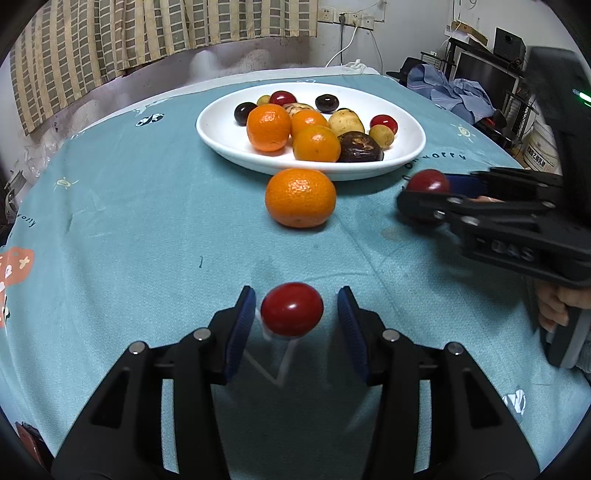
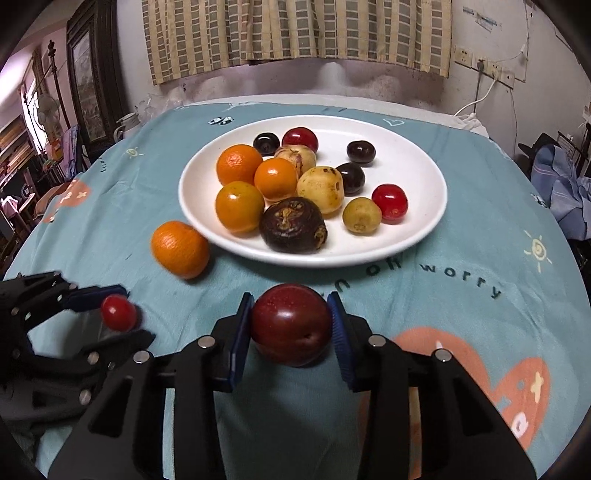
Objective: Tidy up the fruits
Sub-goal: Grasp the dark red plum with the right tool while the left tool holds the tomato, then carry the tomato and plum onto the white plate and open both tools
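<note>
Lived-in home: checked curtains (image 2: 295,33), printed tablecloth (image 2: 480,258), clothes heap (image 1: 454,96).

On the teal printed tablecloth (image 2: 480,306) we read "worry" just beyond our right gripper (image 2: 291,328), after fragments like "off". Beside our left gripper (image 1: 295,314), the cloth's far-left edge shows "worry" again. The white bucket's label stays illegible.

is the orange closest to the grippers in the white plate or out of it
Out. The orange sits on the teal tablecloth just beside the white plate rim, near its front edge.
</note>
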`<state>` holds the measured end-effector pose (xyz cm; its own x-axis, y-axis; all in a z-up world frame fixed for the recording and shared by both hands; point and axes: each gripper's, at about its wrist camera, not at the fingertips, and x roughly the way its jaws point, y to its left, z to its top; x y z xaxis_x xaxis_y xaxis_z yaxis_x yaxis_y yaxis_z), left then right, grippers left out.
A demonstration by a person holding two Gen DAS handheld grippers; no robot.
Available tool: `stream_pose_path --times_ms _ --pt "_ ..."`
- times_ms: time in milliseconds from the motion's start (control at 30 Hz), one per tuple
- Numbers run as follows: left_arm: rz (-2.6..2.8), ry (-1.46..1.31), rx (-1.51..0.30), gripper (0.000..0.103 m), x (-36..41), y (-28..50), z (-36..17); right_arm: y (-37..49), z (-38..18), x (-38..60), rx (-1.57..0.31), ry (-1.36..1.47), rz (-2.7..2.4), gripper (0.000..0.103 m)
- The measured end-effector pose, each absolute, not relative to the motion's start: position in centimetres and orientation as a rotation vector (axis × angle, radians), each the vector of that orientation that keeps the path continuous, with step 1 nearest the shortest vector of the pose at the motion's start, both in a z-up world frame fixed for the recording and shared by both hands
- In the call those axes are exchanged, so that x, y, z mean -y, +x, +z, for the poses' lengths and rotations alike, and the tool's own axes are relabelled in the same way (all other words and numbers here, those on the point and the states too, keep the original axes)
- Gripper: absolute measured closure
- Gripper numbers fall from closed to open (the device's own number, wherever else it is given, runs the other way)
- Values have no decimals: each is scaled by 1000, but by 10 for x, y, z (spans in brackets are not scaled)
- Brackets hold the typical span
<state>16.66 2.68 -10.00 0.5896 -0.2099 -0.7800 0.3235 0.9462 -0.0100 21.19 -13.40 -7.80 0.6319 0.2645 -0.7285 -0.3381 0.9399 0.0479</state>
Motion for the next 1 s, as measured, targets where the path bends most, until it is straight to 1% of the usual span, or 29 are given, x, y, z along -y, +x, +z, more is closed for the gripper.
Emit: stream_pose_path --times_ms 100,167,200,433,567,667,767,833,933,1000 --pt "-315 132 -887 55 -27 166 -100 188 -69 140 -779 -106 373 63" --pt "-318 121 -880 69 -29 166 -99 174 -69 148 -770 -91 379 63" --pt "-320 112 -877 72 -30 166 -98 171 -69 151 -772 -83 380 63" --pt "-306 135 -858 72 -27 162 -96 161 -76 152 -790 -78 403 63" --pt "-284 121 -803 73 -27 153 -83 161 -69 160 -767 -37 396 63" --pt "-267 81 -730 73 -28 156 -56 163 -54 174 -723 32 387 63" --pt "-281 31 -669 73 -29 172 -19 175 -24 186 -667 61 368 63" --pt "-260 52 -621 73 -24 189 5 192 2 192 -621 58 339 62" --pt "-251 50 -601 73 -17 216 19 224 26 195 -586 74 305 62" --pt "-232 48 -613 73 -15 241 17 246 26 194 -597 90 294 62"
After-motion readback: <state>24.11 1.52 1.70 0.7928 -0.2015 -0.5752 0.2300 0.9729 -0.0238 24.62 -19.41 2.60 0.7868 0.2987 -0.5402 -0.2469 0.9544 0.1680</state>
